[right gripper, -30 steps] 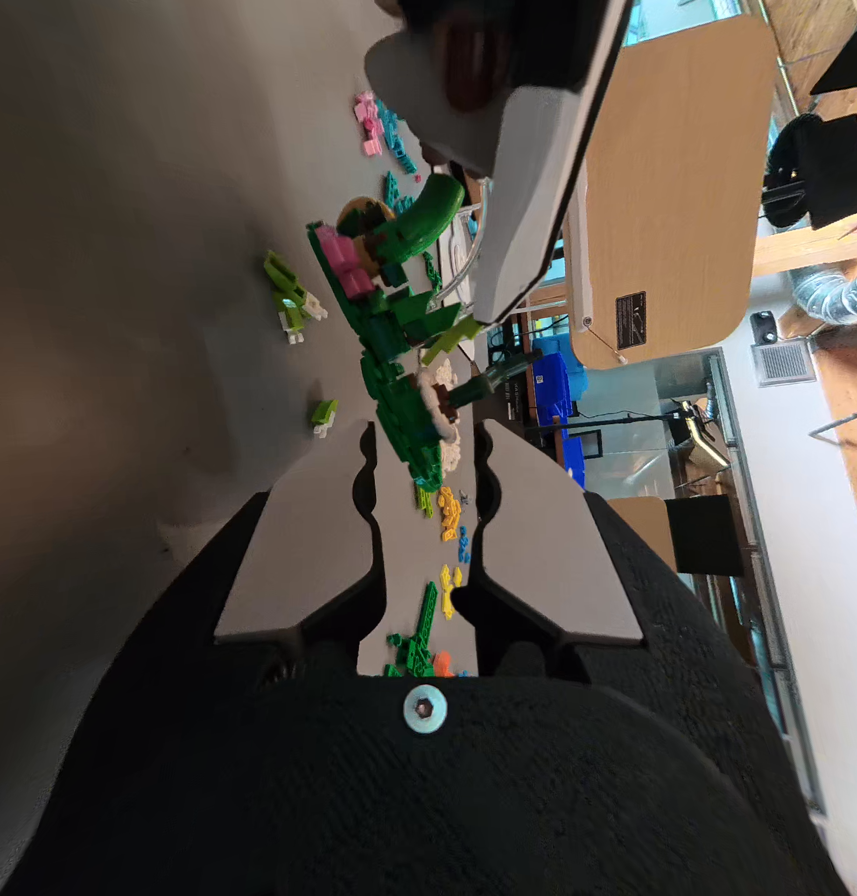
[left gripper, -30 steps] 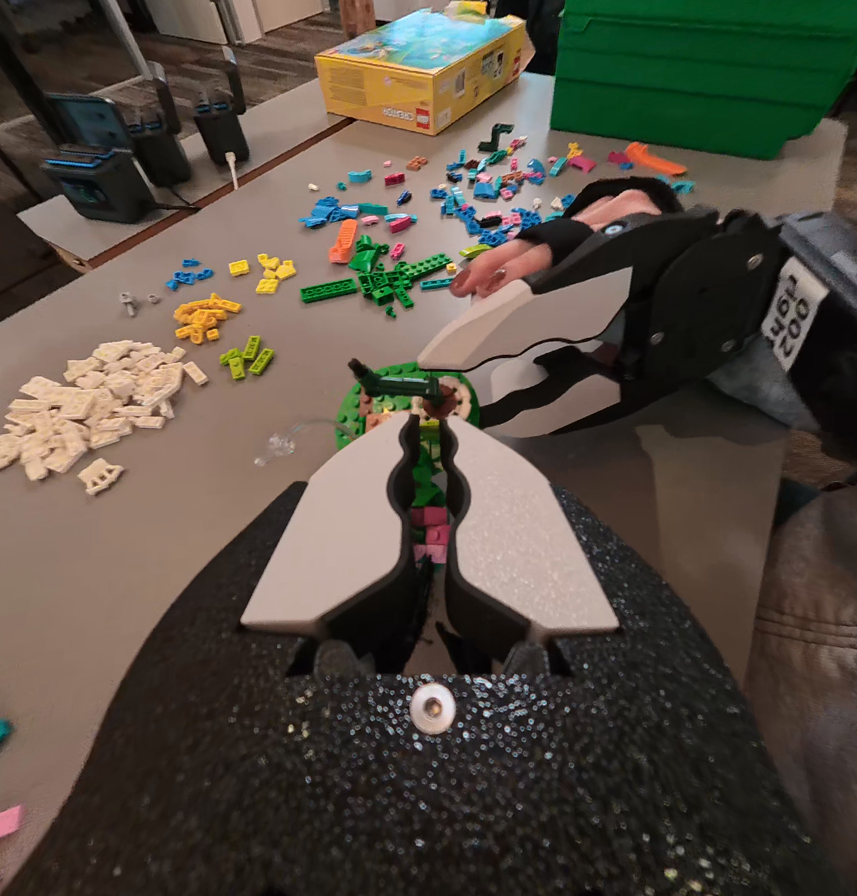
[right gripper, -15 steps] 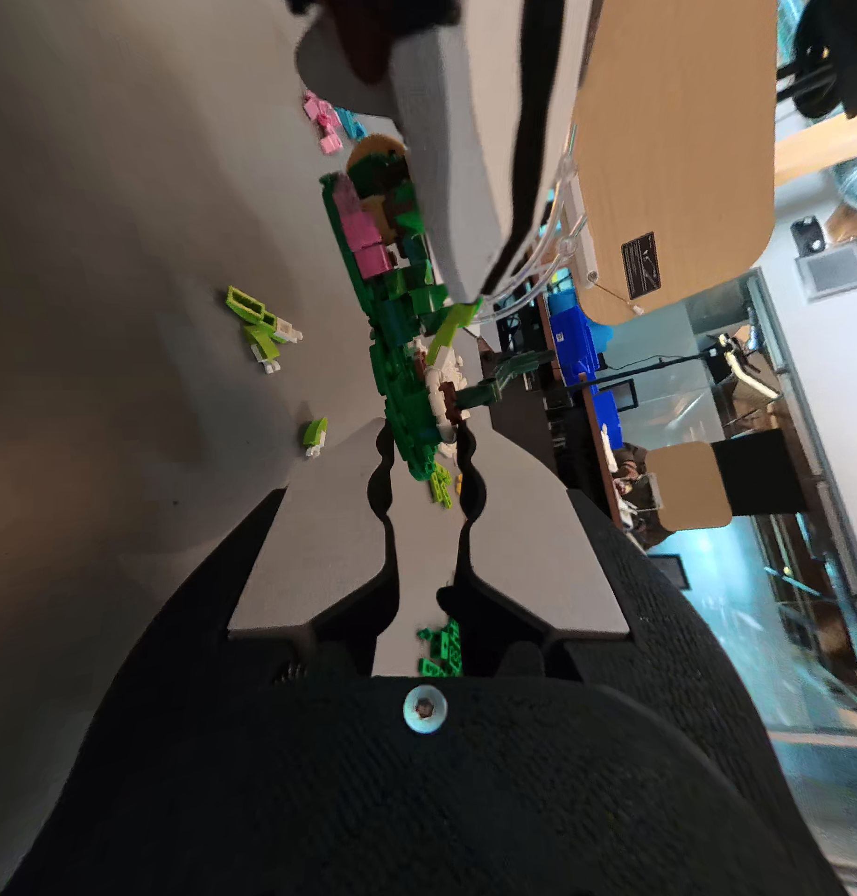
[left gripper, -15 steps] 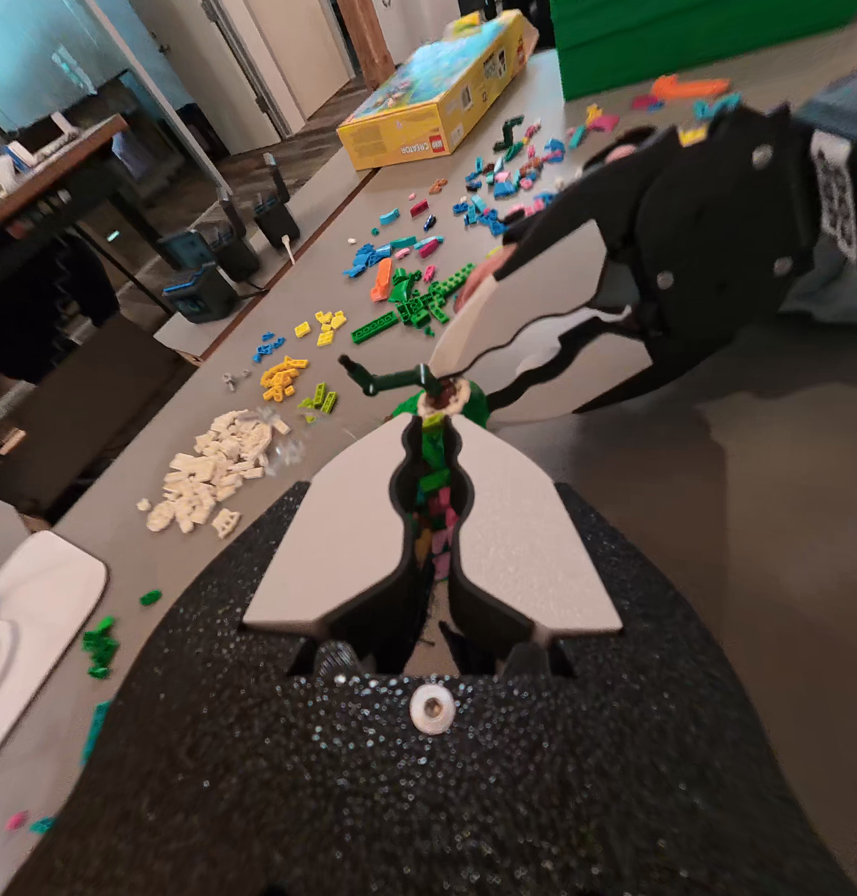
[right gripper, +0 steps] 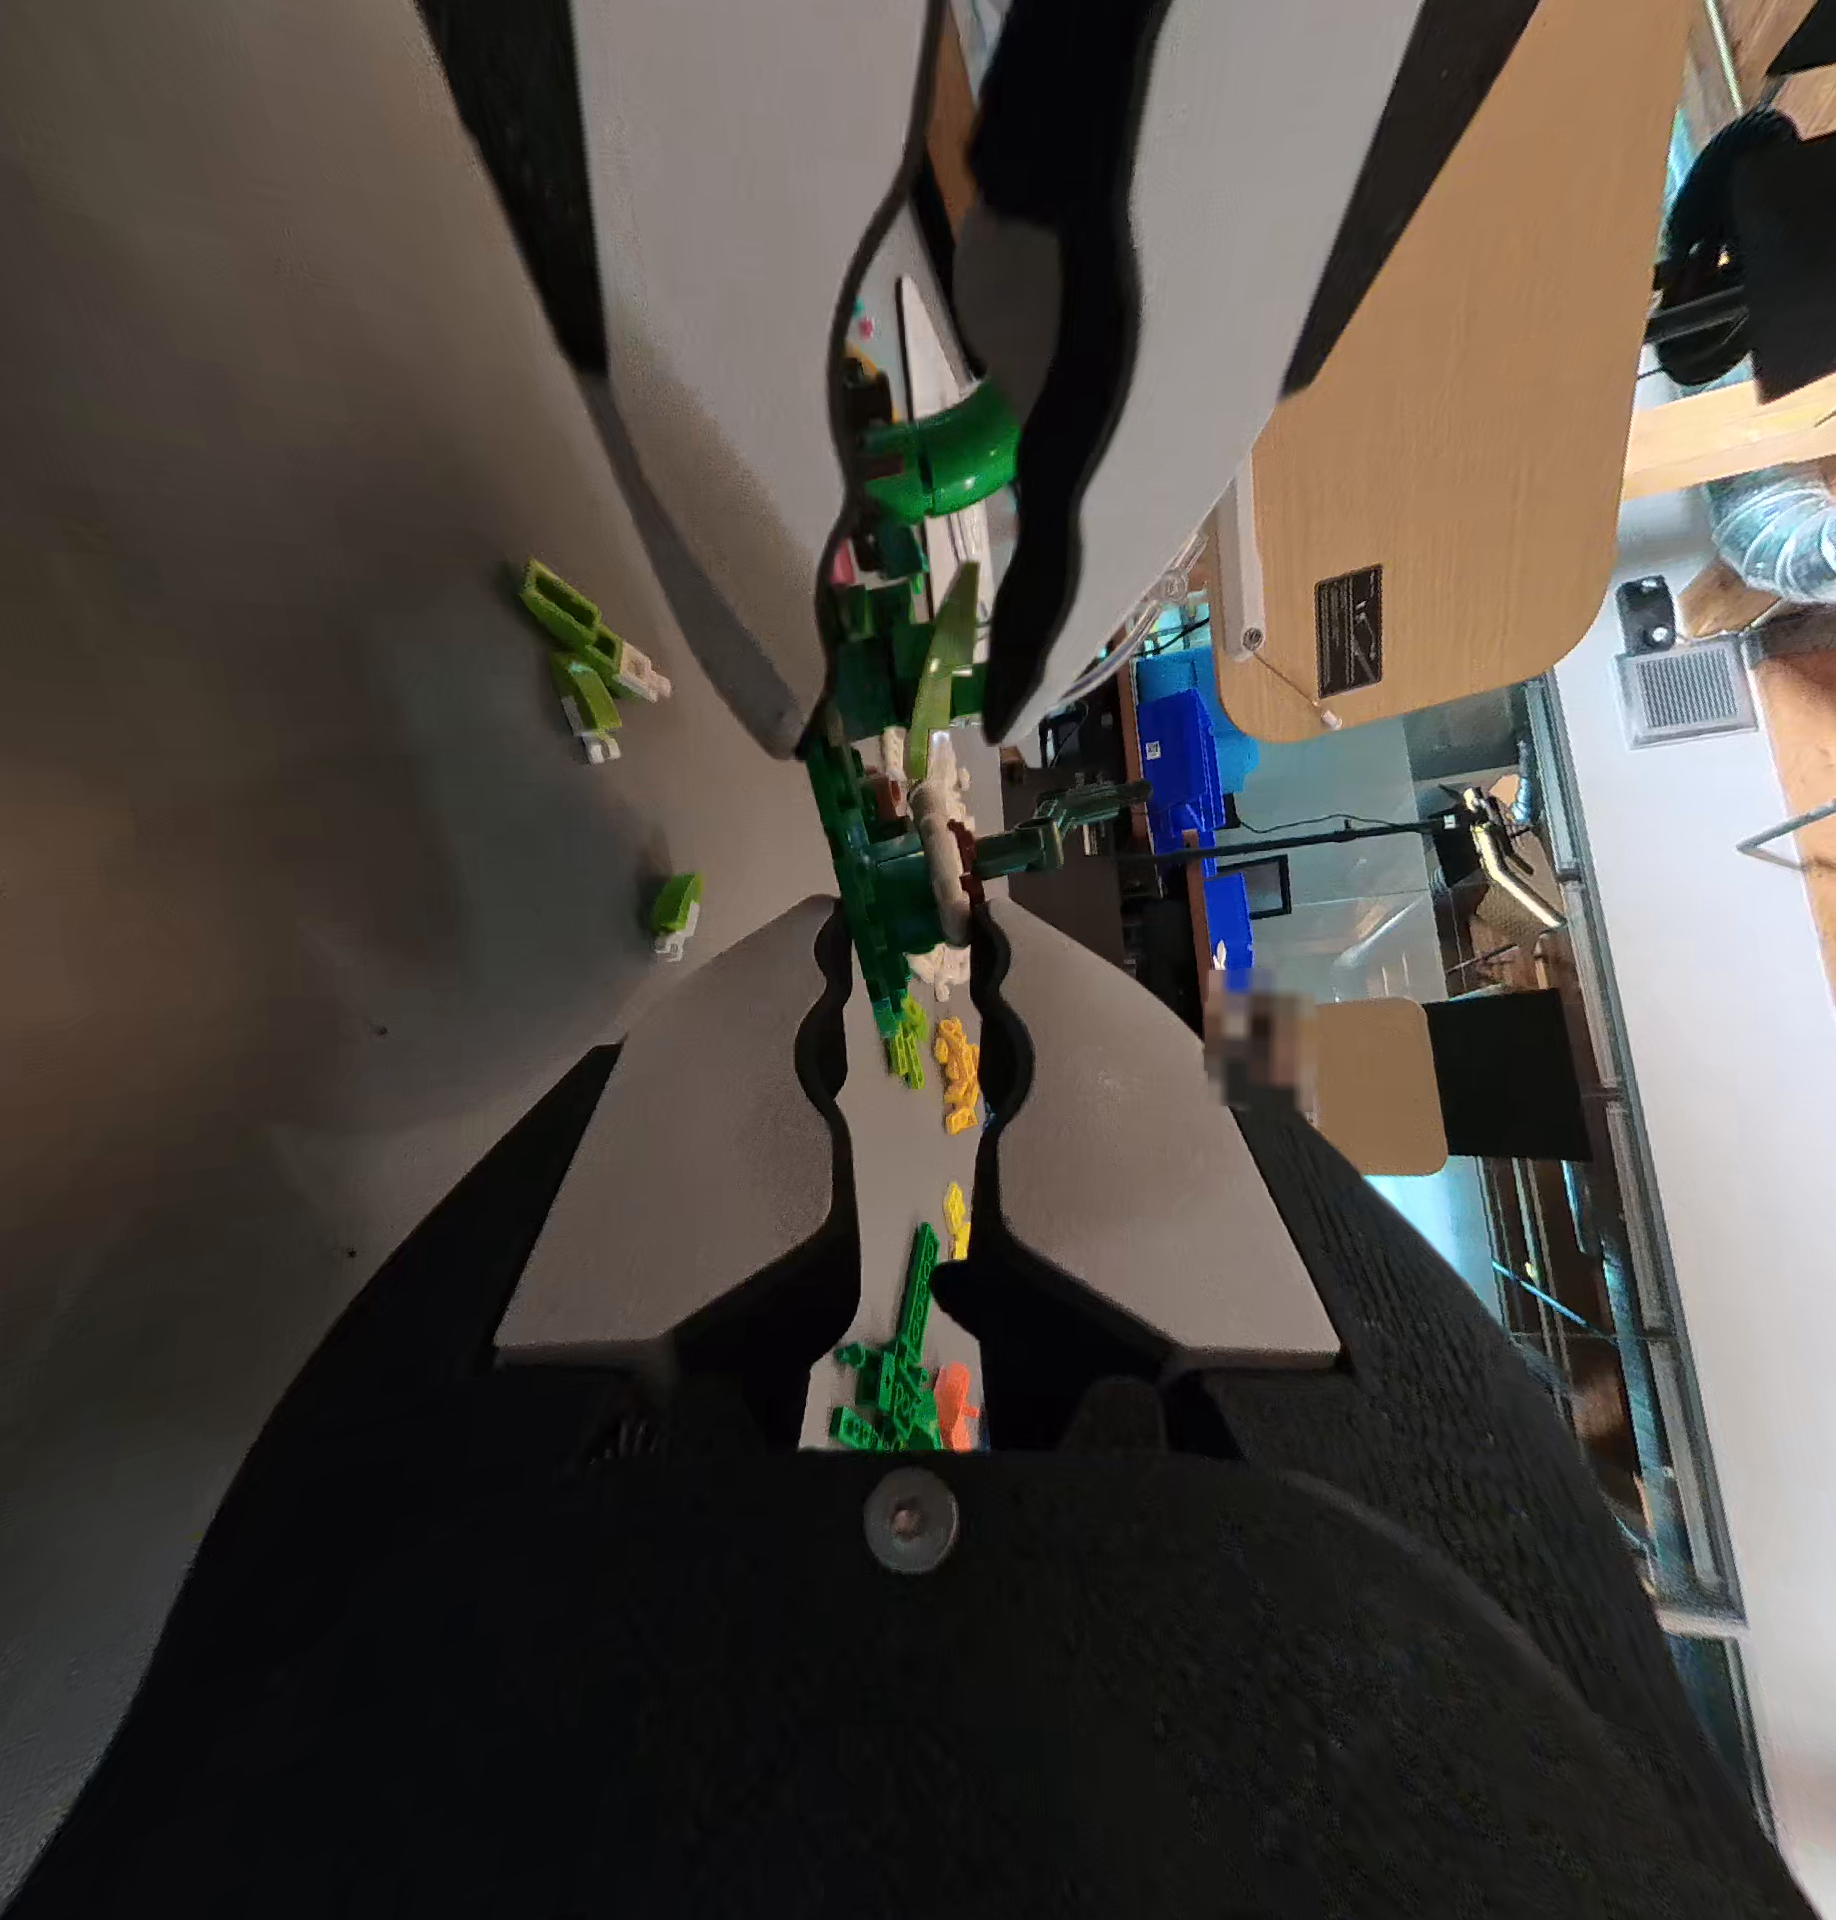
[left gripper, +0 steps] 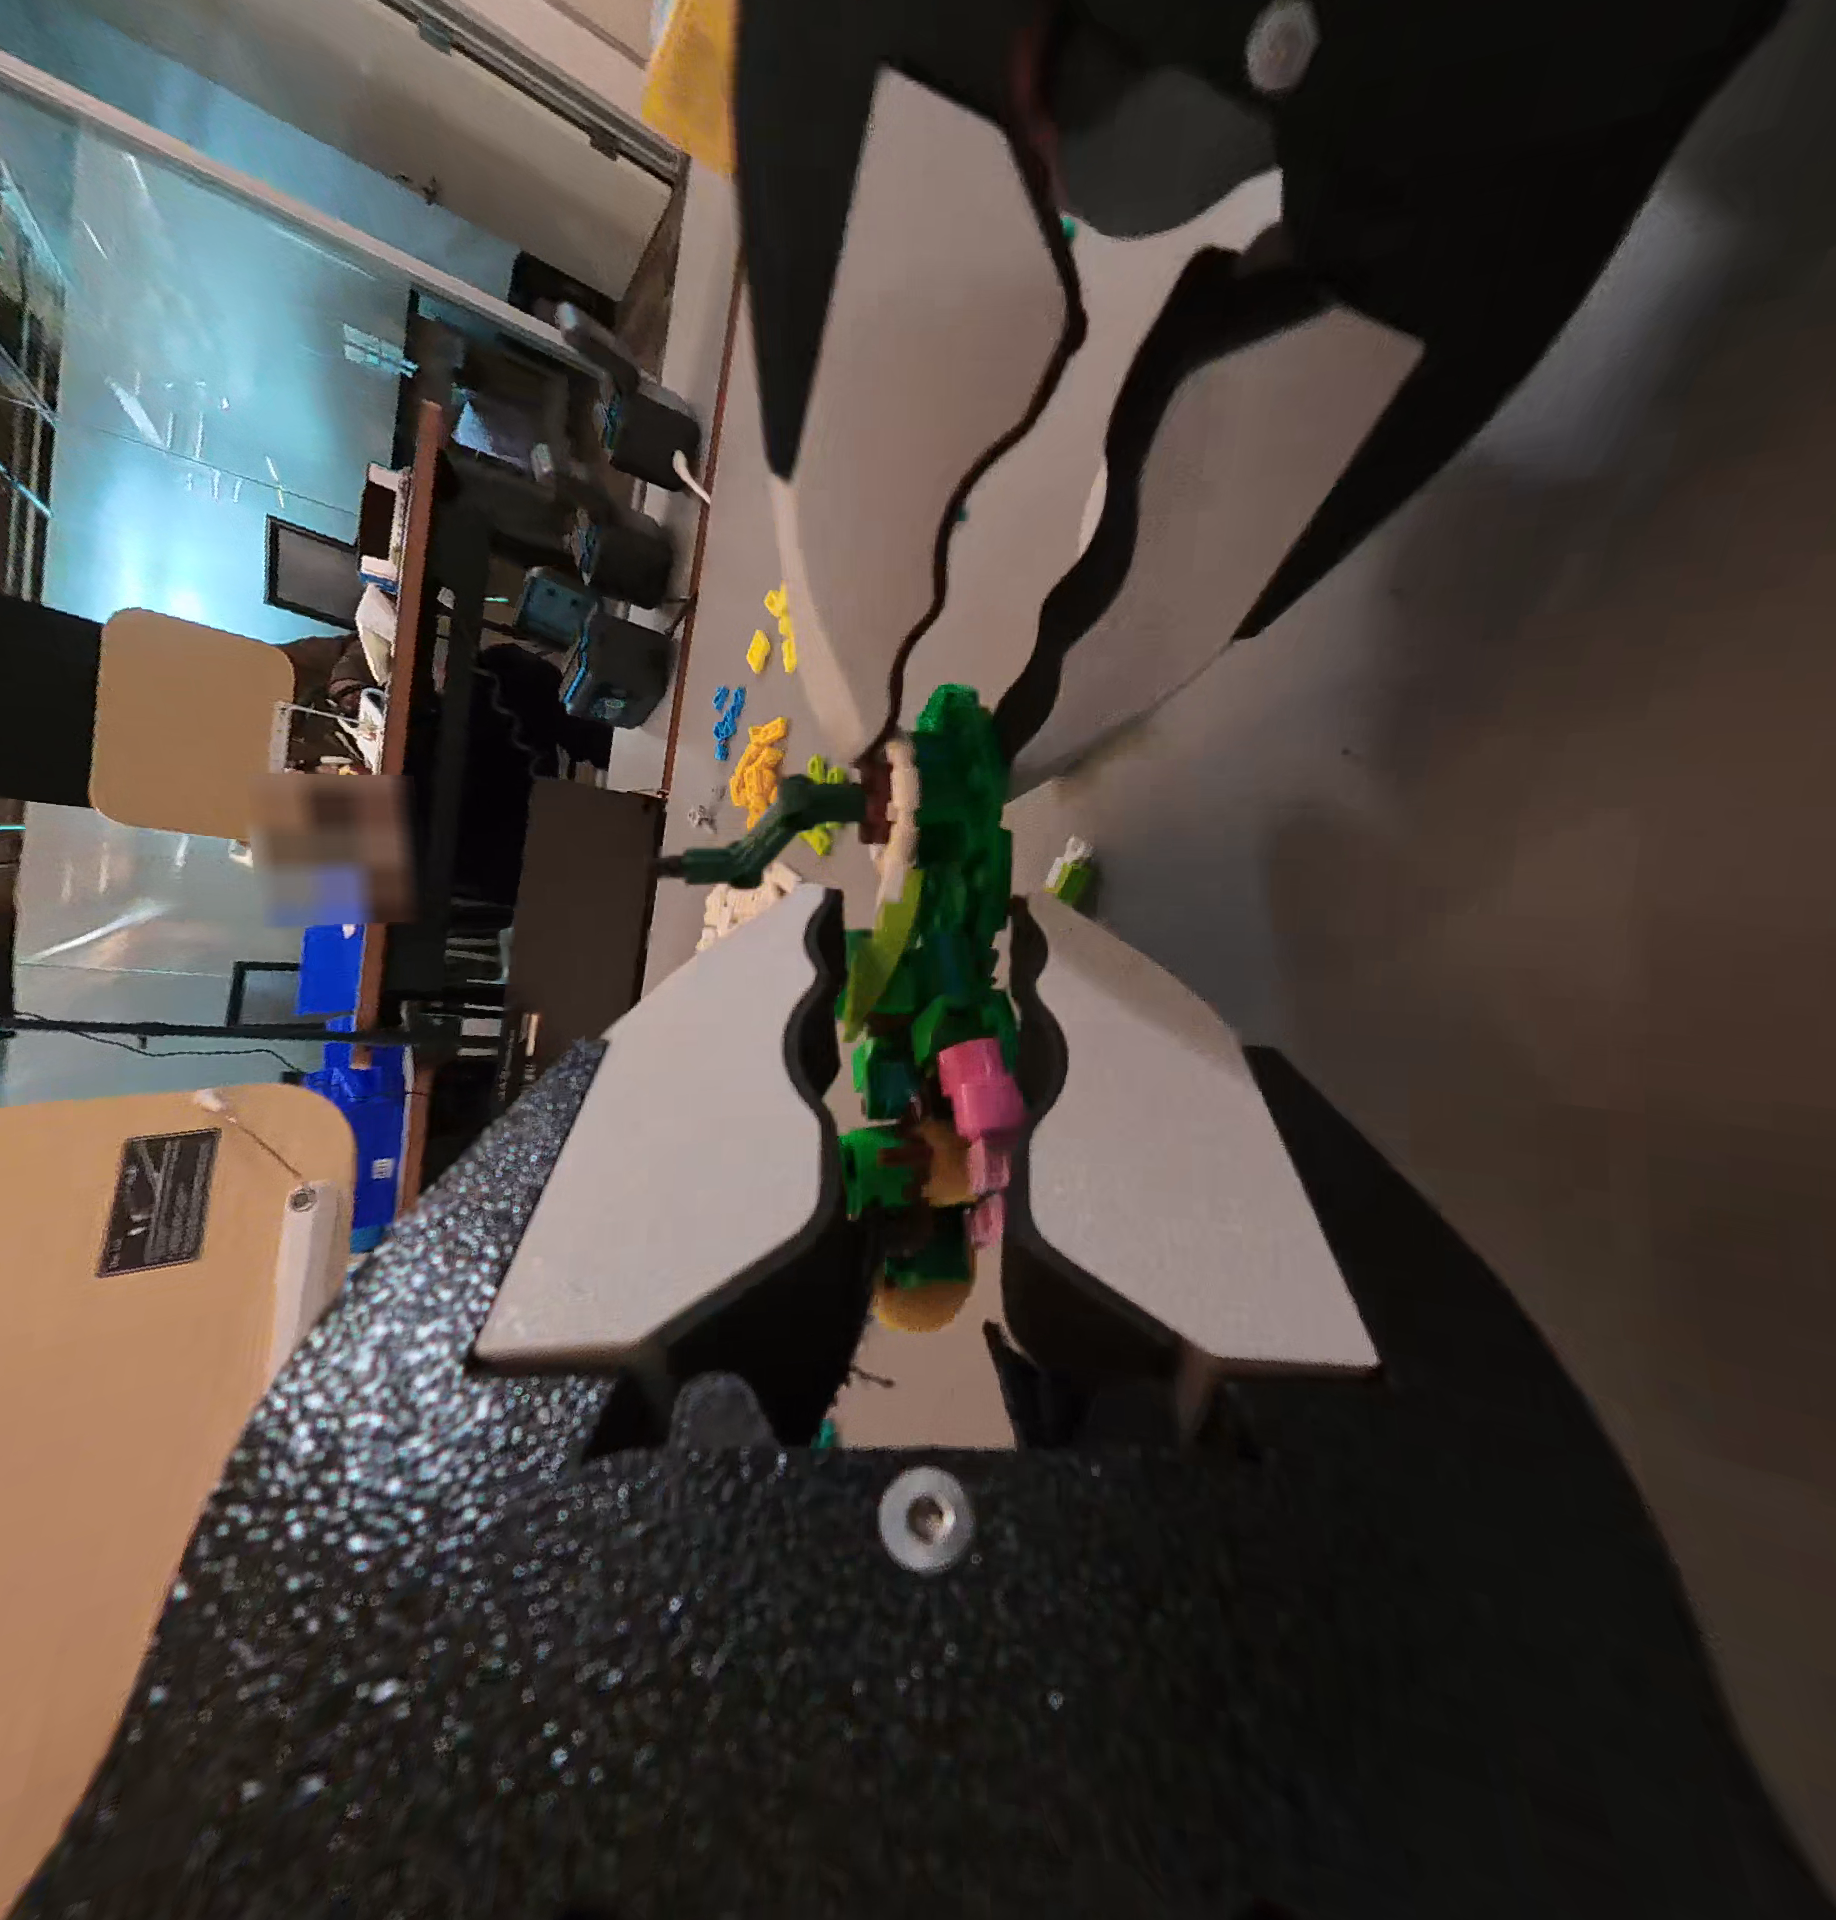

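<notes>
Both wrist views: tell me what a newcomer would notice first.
A brick model, mostly green with pink bits, sits between the jaws of the left gripper, while the right gripper faces it tip to tip, its jaws clamping the model's far end. A dark green stem sticks out sideways from that end. Behind it, loose yellow pieces lie on the grey table.

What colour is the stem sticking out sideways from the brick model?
Dark green stem, clearest in the right wrist view.
</notes>
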Demonstrator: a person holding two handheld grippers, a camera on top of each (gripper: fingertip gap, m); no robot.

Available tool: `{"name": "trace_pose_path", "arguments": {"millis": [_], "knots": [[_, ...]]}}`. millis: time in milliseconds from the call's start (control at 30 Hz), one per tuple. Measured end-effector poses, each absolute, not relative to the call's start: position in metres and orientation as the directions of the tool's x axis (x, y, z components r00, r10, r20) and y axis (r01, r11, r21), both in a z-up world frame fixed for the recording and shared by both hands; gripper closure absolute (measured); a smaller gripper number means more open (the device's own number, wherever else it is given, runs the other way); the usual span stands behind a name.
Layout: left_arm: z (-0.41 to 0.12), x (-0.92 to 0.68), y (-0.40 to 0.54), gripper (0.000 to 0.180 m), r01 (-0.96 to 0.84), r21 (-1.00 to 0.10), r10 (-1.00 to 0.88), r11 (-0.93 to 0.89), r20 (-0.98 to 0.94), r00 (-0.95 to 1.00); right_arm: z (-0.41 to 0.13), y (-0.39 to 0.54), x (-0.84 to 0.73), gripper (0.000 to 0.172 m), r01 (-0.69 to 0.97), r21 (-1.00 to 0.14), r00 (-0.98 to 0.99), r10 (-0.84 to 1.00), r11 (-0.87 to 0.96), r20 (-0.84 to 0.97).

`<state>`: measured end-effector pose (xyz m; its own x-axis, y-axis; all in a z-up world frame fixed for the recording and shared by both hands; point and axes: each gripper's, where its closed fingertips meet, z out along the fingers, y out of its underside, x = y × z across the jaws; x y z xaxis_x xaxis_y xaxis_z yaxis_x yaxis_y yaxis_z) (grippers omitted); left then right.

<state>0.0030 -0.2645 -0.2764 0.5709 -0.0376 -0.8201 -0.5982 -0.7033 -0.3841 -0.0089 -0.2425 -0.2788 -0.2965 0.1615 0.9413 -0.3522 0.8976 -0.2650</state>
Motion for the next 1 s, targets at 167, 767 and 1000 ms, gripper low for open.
{"name": "trace_pose_path", "arguments": {"millis": [167,767,1000], "knots": [[-0.286,-0.005,-0.268,0.155,-0.595,-0.254,-0.1,-0.763,-0.863,0.496,-0.28,-0.247,-0.006,0.151,-0.375,-0.234,-0.282,0.13,0.897,0.951],[-0.3,-0.004,-0.272,0.165,-0.563,-0.331,-0.105,-0.757,-0.789,0.605,-0.291,-0.251,-0.004,0.149,-0.385,-0.215,-0.33,0.083,0.898,0.94],[-0.299,-0.002,-0.28,0.159,-0.587,-0.303,-0.145,-0.75,-0.791,0.594,-0.294,-0.253,0.002,0.152,-0.429,-0.205,-0.335,0.056,0.88,0.94]]}}
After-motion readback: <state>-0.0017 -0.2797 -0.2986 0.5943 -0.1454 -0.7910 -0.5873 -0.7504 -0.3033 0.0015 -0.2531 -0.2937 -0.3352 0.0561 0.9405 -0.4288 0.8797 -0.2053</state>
